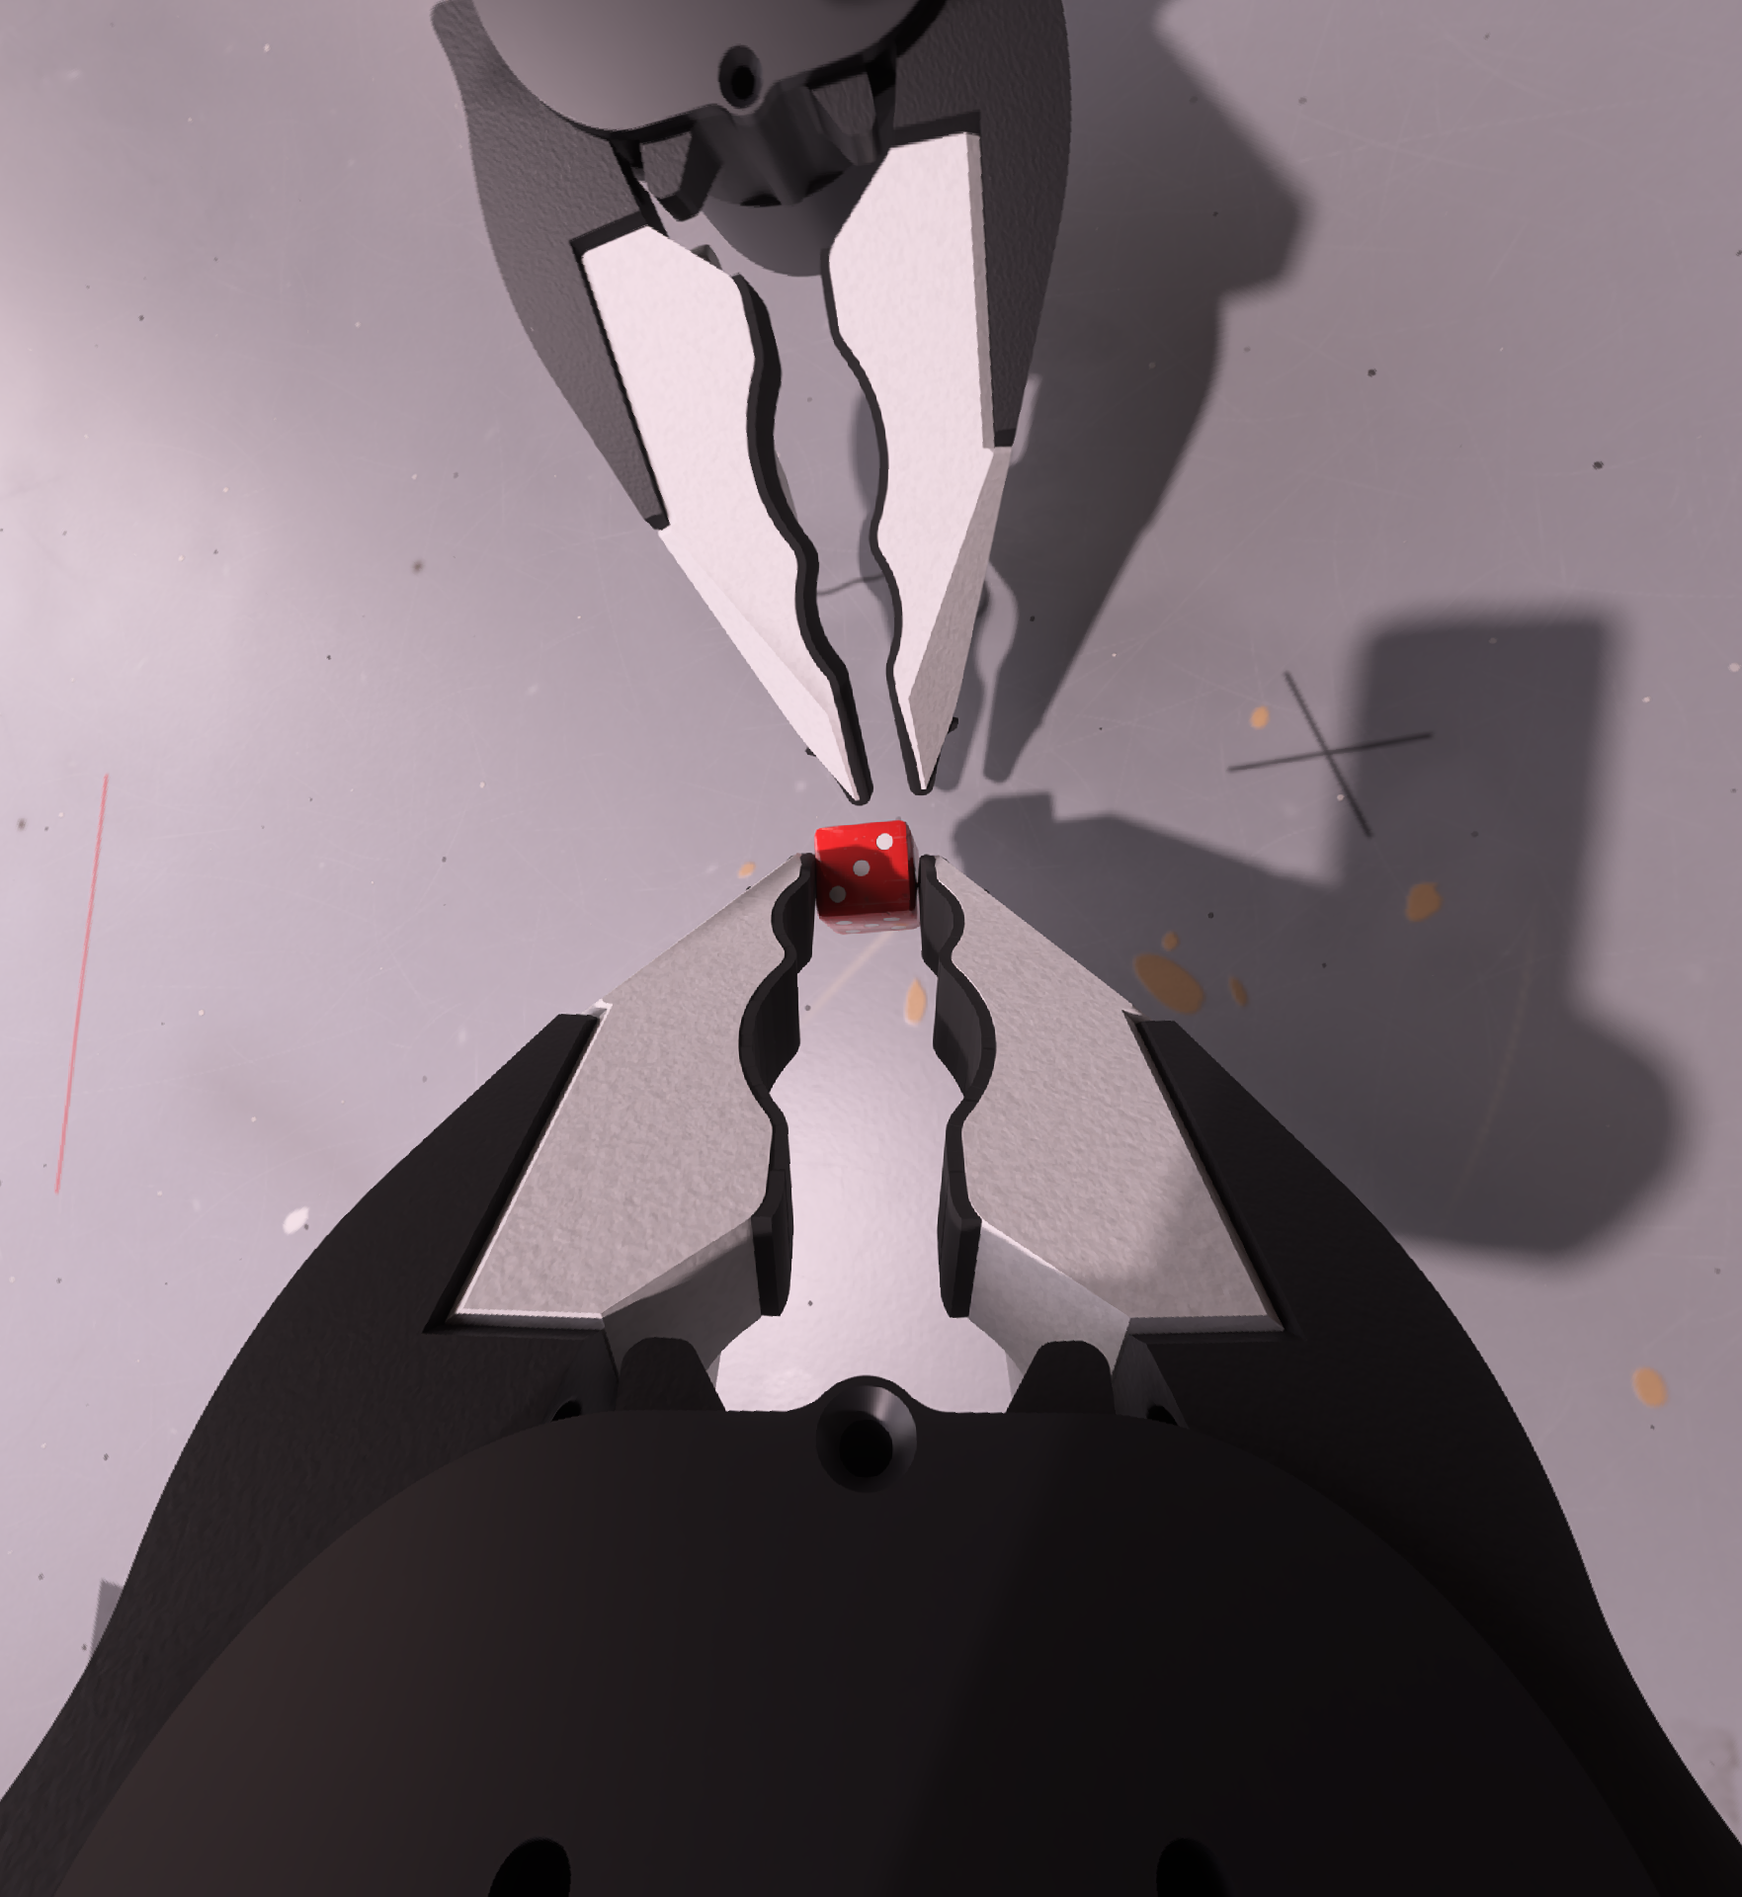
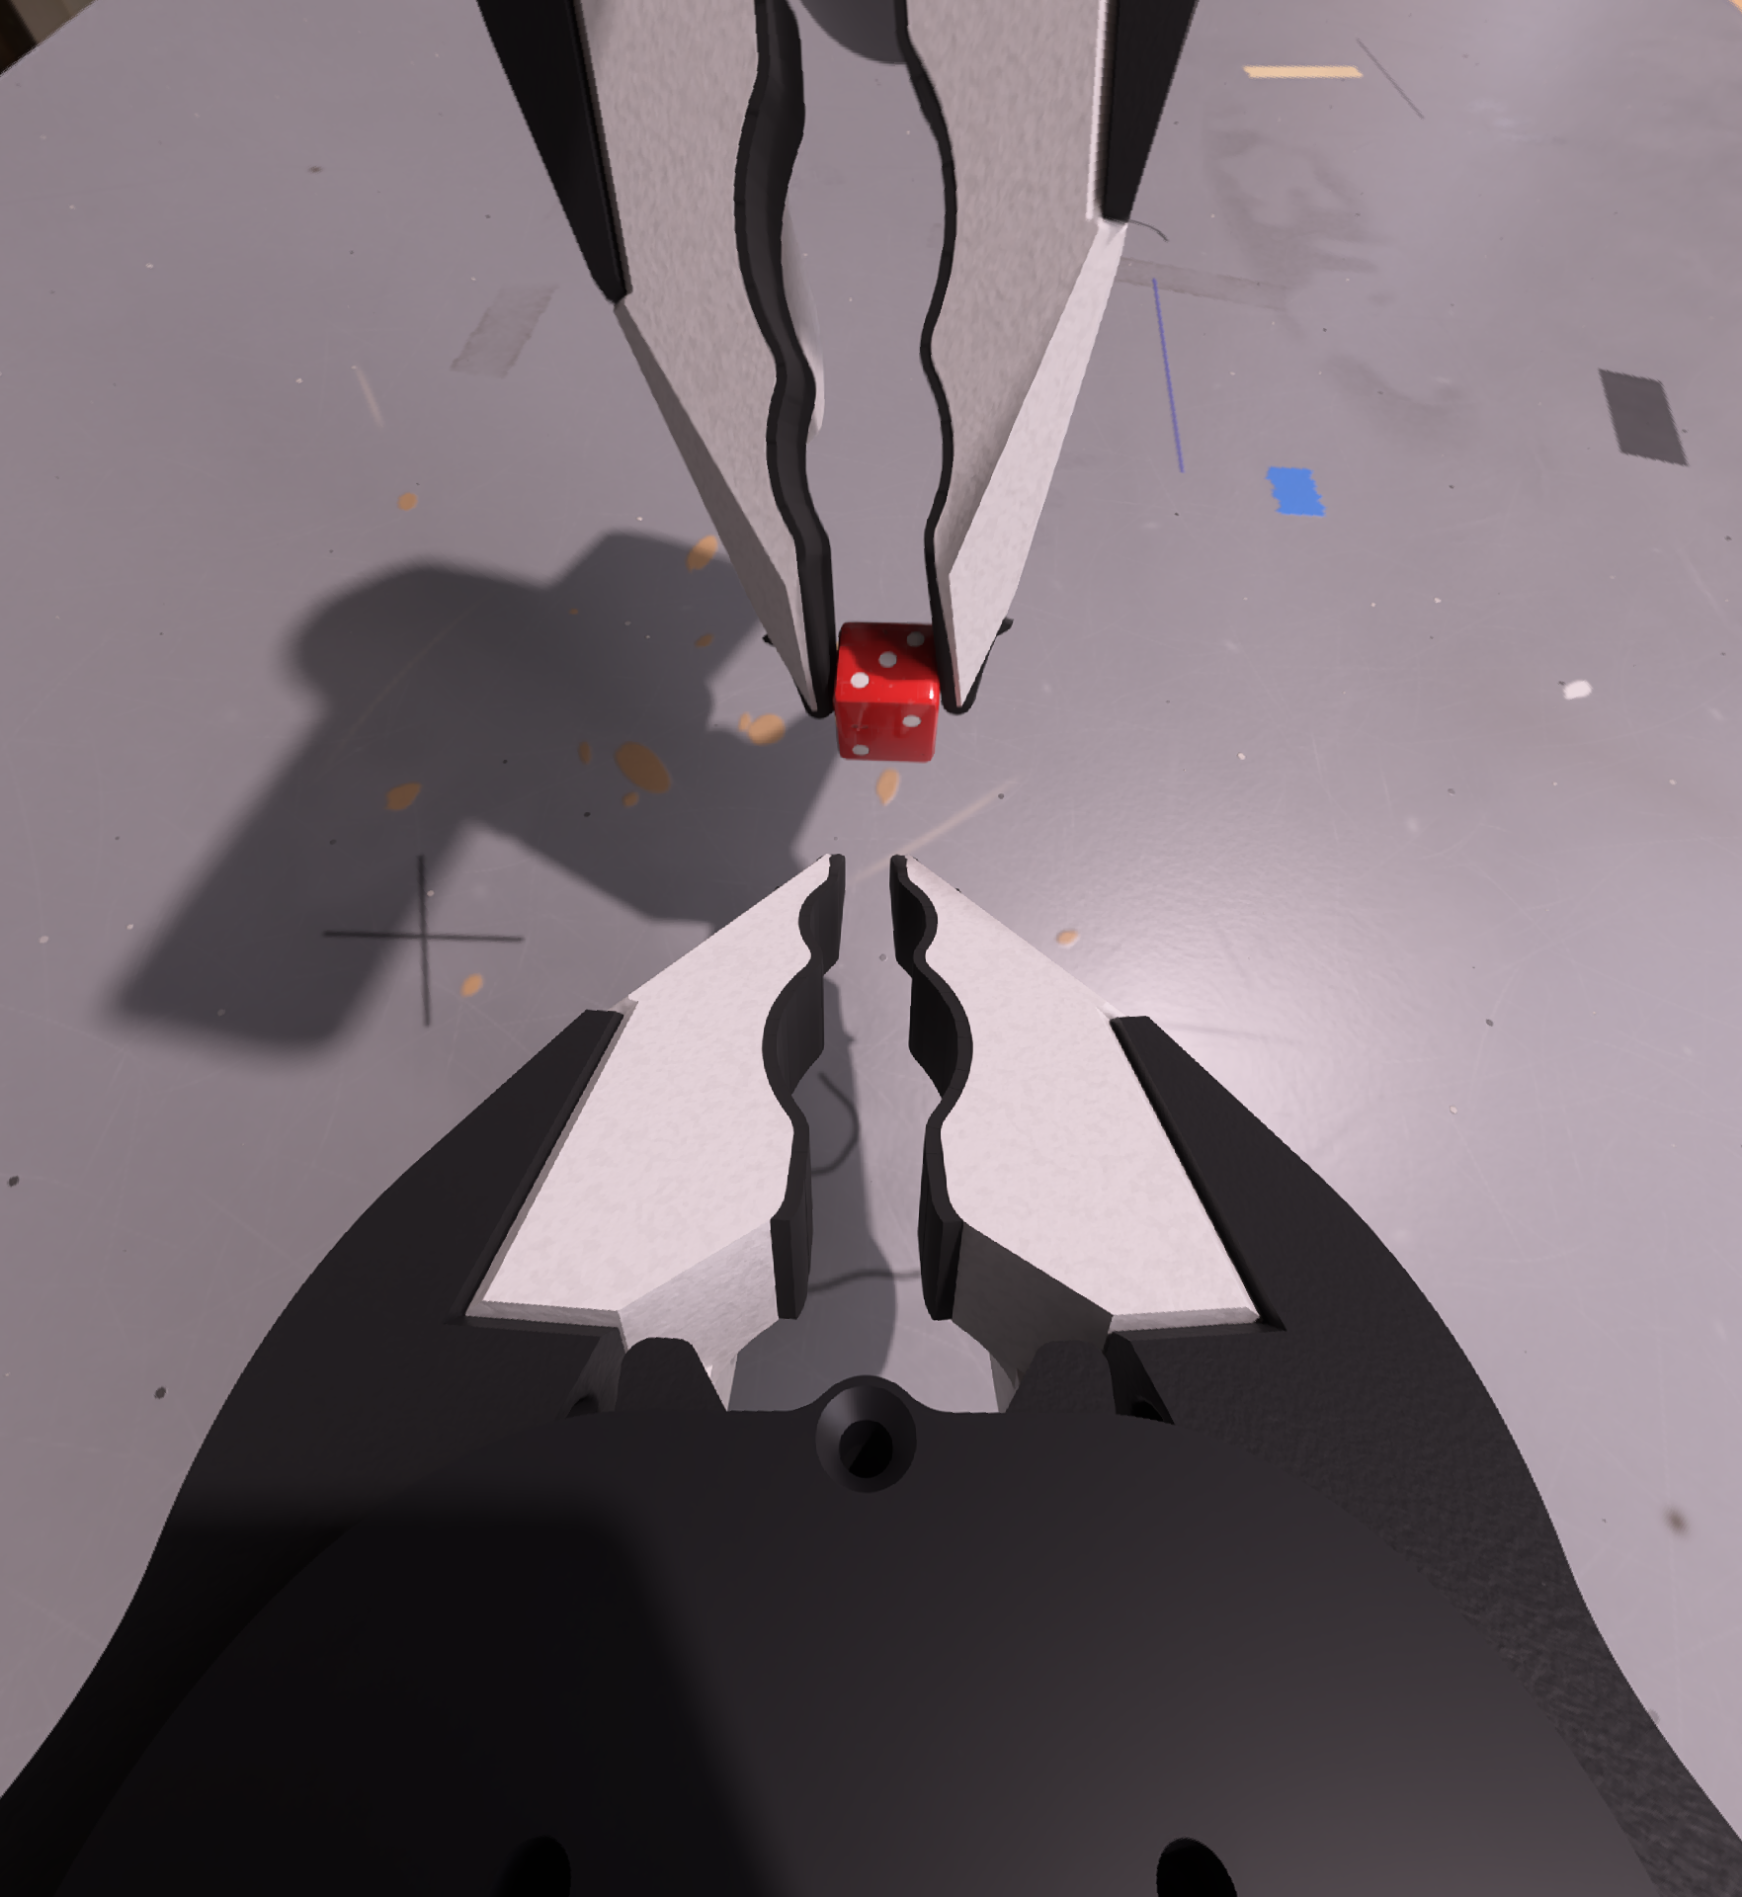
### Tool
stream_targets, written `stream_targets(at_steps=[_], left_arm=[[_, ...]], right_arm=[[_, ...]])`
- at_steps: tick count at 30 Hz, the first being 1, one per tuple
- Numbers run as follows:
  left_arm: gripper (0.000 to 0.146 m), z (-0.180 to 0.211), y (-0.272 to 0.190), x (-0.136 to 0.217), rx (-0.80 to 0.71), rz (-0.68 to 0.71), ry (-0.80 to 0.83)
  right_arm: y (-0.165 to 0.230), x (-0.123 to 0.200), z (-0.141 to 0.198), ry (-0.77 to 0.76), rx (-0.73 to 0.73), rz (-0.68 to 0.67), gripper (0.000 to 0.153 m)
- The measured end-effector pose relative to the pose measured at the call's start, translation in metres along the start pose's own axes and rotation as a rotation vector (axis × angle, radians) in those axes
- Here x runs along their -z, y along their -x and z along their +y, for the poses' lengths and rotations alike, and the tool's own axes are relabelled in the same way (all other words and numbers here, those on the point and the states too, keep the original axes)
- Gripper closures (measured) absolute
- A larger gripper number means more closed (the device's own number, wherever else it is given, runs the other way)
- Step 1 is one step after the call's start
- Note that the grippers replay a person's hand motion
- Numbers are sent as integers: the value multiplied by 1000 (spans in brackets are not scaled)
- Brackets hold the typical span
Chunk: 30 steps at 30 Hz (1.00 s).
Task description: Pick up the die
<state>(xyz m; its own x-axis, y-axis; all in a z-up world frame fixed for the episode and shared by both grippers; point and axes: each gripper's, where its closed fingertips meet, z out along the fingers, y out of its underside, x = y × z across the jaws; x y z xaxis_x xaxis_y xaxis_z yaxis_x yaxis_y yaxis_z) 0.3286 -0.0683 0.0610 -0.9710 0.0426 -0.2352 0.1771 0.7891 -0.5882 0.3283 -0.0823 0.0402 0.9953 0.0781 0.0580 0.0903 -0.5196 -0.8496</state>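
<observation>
Clamping die (image 1: 864, 875) at frame centre between left gripper (image 1: 864, 867) tips; right gripper (image 1: 890, 792) just above, nearly together, empty.

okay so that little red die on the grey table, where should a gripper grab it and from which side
Take the red die by two opposite flat side faces, with the fingers straddling it. It is a small cube with rounded edges, so parallel faces give the surest pinch. The left gripper already closes on it this way. The right gripper, nearly closed, stops short of it.
</observation>
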Motion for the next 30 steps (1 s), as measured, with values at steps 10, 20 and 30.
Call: stream_targets(at_steps=[10, 20, 30], left_arm=[[126, -7, -3, 5, -65, -40, 28], [126, -11, -4, 4, -134, -87, 89], [126, -14, -5, 1, -145, -91, 78]], right_arm=[[0, 0, 0, 0, 1, 0, 144], [0, -1, -1, 0, 3, 2, 144], [-1, -1, -1, 0, 3, 4, 144]])
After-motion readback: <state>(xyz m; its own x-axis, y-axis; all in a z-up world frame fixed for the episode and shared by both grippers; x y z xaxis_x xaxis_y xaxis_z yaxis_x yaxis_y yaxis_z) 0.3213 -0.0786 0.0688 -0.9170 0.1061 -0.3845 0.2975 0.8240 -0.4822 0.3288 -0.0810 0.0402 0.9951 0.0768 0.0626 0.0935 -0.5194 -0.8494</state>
